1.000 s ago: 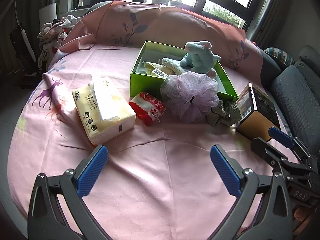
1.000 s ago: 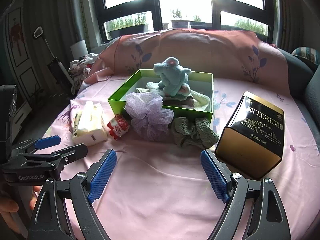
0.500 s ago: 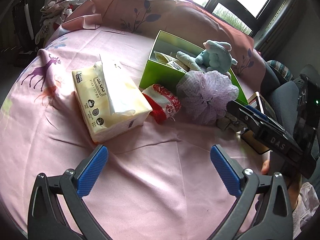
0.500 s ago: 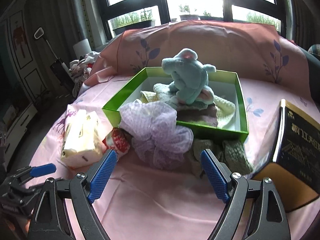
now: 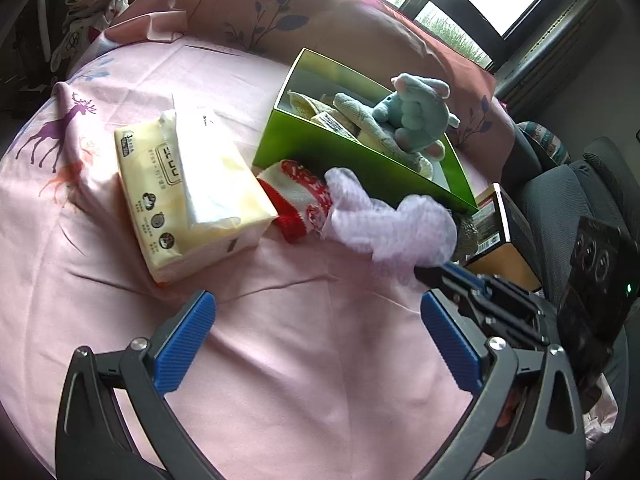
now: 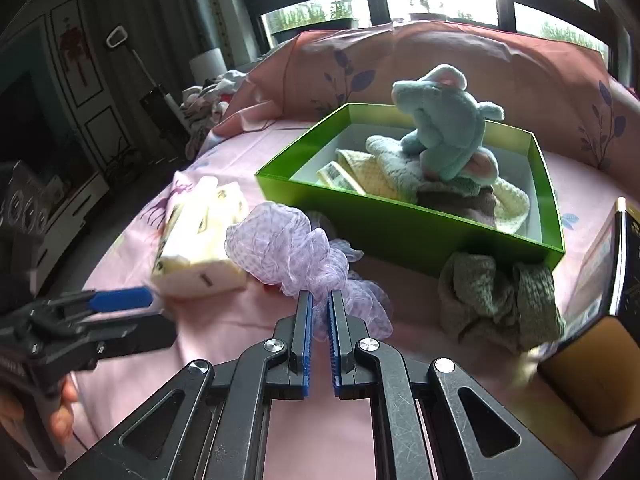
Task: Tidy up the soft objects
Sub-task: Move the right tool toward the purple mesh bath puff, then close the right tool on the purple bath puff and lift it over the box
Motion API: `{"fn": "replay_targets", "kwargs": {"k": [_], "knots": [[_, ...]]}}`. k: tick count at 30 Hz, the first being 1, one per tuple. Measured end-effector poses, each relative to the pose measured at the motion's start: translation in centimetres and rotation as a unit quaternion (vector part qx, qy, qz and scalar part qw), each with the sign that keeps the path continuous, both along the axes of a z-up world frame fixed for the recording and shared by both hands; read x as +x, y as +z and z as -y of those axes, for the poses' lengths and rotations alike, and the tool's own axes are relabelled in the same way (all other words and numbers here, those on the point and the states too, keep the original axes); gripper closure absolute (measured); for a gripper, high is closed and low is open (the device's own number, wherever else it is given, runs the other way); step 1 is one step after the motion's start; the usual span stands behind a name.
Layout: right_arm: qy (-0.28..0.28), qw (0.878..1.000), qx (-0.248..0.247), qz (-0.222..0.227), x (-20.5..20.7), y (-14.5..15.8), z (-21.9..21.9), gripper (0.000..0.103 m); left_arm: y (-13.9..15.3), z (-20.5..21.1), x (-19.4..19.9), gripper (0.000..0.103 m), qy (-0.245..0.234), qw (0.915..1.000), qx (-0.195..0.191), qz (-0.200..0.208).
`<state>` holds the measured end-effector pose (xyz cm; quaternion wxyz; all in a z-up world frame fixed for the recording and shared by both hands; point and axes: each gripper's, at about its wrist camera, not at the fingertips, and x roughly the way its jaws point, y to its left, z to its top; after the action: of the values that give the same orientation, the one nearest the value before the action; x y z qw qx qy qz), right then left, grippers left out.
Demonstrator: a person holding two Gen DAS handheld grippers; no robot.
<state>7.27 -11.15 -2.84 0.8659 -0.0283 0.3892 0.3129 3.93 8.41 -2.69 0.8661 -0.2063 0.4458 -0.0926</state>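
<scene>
My right gripper is shut on the near edge of a lilac mesh bath pouf, which lies in front of a green box; the pouf and the right gripper also show in the left wrist view. The green box holds a blue plush elephant and knitted cloths. A red-and-white sock lies beside the pouf. An olive knitted cloth lies at the box's front right corner. My left gripper is open and empty over the pink sheet, also seen in the right wrist view.
A yellow tissue pack lies left of the sock. A black-and-gold tin stands right of the olive cloth. The round pink sheet covers the surface. A pink cushion rises behind the box.
My right gripper has moved forward and closed on the lilac pouf. My left gripper has shifted a little forward and to the right, and stays open.
</scene>
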Motion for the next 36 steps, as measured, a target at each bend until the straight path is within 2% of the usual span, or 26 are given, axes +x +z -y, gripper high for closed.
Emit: {"fn": "replay_targets", "kwargs": {"k": [6,9,11,13,15,19,21,22,24,26,29,36], "knots": [[0.030,0.998,-0.029,-0.045,-5.9,-1.9,1.9,0.094,-1.2,4.0,-0.1,0.001,-0.057,0.9979,0.002,-0.031],[0.005,0.996,-0.053,-0.067,-6.3,-2.9,3.3,0.076,-2.8,6.2,-0.5,0.001,-0.085,0.9945,0.017,-0.058],[-0.007,0.996,-0.052,-0.077,-6.2,-3.4,4.0,0.051,-3.5,7.0,-0.8,0.002,-0.093,0.9931,0.023,-0.068],[-0.008,0.996,-0.044,-0.083,-5.9,-3.5,4.2,0.049,-3.7,7.3,-1.1,0.004,-0.094,0.9929,0.031,-0.066],[0.008,0.996,-0.028,-0.088,-5.8,-3.6,3.9,0.049,-3.8,7.1,-1.2,0.021,-0.092,0.9933,0.027,-0.065],[0.040,0.995,-0.005,-0.092,-5.3,-4.0,2.2,0.049,-4.2,6.5,-1.1,0.047,-0.080,0.9941,0.015,-0.072],[0.041,0.995,-0.002,-0.092,-5.2,-4.3,1.6,0.049,-4.4,6.1,-1.1,0.070,-0.078,0.9943,-0.002,-0.073],[0.046,0.995,0.003,-0.089,-5.1,-4.3,1.3,0.049,-4.4,5.9,-1.1,0.073,-0.076,0.9944,-0.003,-0.074],[0.043,0.996,0.005,-0.079,-5.1,-4.3,1.1,0.055,-4.3,5.6,-1.2,0.084,-0.074,0.9945,-0.013,-0.072],[0.047,0.996,0.012,-0.076,-5.0,-4.2,1.0,0.082,-4.1,5.2,-1.3,0.087,-0.070,0.9949,-0.018,-0.071],[0.049,0.997,0.004,-0.062,-4.9,-3.9,0.5,0.097,-3.7,5.3,-1.3,0.089,-0.073,0.9952,-0.022,-0.062],[0.023,0.999,0.021,-0.018,-3.8,-0.8,1.3,0.098,0.0,5.7,-0.2,0.090,-0.086,0.9962,-0.007,-0.011]]}}
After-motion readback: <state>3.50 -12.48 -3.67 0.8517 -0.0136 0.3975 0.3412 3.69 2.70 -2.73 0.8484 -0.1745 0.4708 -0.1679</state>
